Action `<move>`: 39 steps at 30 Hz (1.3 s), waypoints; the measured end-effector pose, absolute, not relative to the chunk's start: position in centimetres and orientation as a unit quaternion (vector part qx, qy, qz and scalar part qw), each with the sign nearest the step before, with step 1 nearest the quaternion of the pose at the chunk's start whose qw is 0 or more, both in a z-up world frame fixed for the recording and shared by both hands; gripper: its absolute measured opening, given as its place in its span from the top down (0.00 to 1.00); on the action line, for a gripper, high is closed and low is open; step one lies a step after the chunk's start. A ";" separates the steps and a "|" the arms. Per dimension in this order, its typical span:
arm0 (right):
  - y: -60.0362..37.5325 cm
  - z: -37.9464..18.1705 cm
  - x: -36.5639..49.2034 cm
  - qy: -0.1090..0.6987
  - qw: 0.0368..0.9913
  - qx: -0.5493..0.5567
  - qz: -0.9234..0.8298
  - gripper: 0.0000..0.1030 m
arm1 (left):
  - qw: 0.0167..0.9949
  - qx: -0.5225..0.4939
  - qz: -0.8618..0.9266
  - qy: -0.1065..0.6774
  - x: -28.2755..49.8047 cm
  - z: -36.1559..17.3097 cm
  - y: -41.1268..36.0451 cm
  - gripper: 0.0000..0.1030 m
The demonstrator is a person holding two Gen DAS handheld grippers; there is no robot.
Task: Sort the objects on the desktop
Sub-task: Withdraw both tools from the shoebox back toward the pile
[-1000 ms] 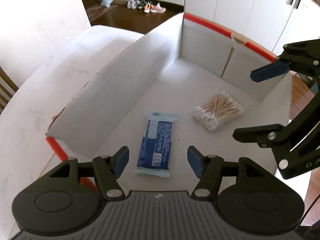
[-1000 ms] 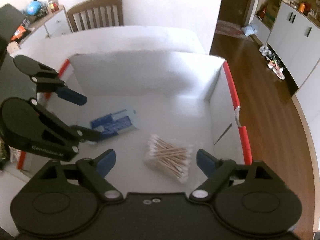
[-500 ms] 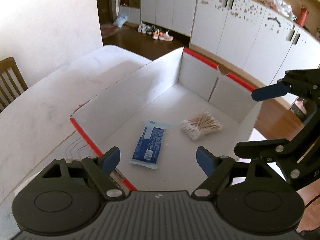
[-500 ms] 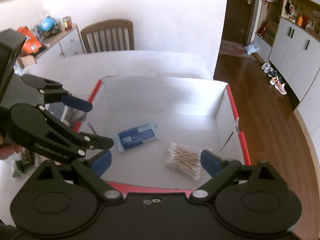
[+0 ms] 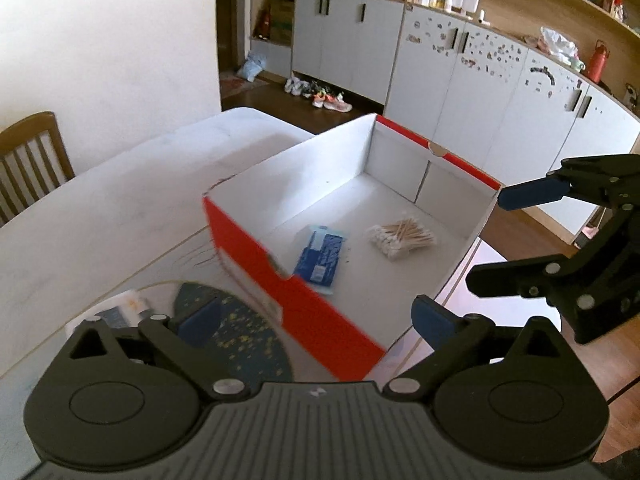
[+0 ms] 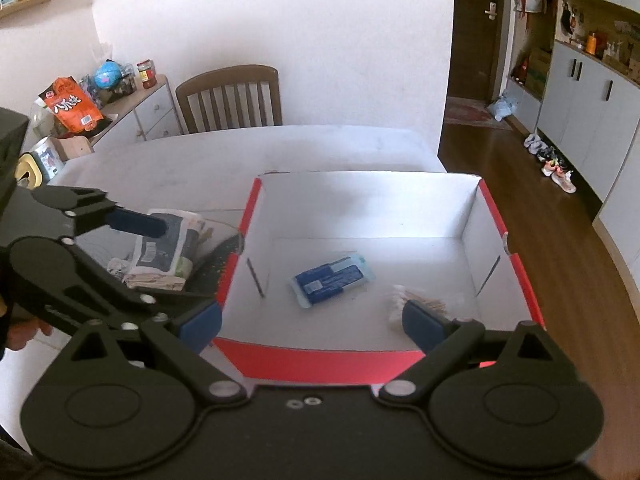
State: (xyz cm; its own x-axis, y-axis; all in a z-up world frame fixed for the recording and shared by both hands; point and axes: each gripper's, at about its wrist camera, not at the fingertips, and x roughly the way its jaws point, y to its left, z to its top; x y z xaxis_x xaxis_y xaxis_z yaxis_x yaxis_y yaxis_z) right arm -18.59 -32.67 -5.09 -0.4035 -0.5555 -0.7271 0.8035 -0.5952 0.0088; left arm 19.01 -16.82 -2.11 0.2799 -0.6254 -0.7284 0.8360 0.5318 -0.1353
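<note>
A red cardboard box [image 5: 304, 312] [image 6: 320, 356] with a white inside stands on the white table. On its floor lie a blue packet [image 5: 320, 258] [image 6: 332, 280] and a bundle of cotton swabs [image 5: 402, 236] [image 6: 420, 298]. My left gripper [image 5: 316, 322] [image 6: 168, 264] hovers above the box's near left corner. Its jaws are opening wide and nothing is between them. My right gripper [image 6: 312, 325] [image 5: 504, 240] hangs open and empty over the box's near wall. Neither touches the box.
Left of the box a dark speckled plate [image 5: 240, 340] [image 6: 216, 264] carries a stack of wrapped packets [image 6: 164, 252] [image 5: 120, 312]. A wooden chair [image 6: 230, 98] stands at the table's far side. A sideboard with snack bags [image 6: 72, 106] is at the left.
Both grippers have pulled back and up out of the box, whose red outer walls now show. The left jaws have spread wider. The blue packet and swabs stay on the box floor.
</note>
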 end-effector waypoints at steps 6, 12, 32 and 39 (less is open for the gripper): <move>-33.7 -5.0 -16.3 0.169 0.410 0.348 -0.826 0.05 | 0.799 0.120 -0.452 0.377 19.1 -1.9 -12.7 0.01; -34.6 -5.0 -14.0 0.165 0.409 0.343 -0.829 0.05 | 0.809 0.108 -0.442 0.372 19.0 -1.7 -8.6 0.00; -40.3 -6.9 -7.3 0.179 0.448 0.345 -0.805 0.05 | 0.833 0.084 -0.392 0.382 18.6 -3.7 3.2 0.00; -42.0 -8.6 -5.7 0.190 0.463 0.354 -0.790 0.05 | 0.829 0.083 -0.395 0.386 17.8 -5.5 5.0 0.01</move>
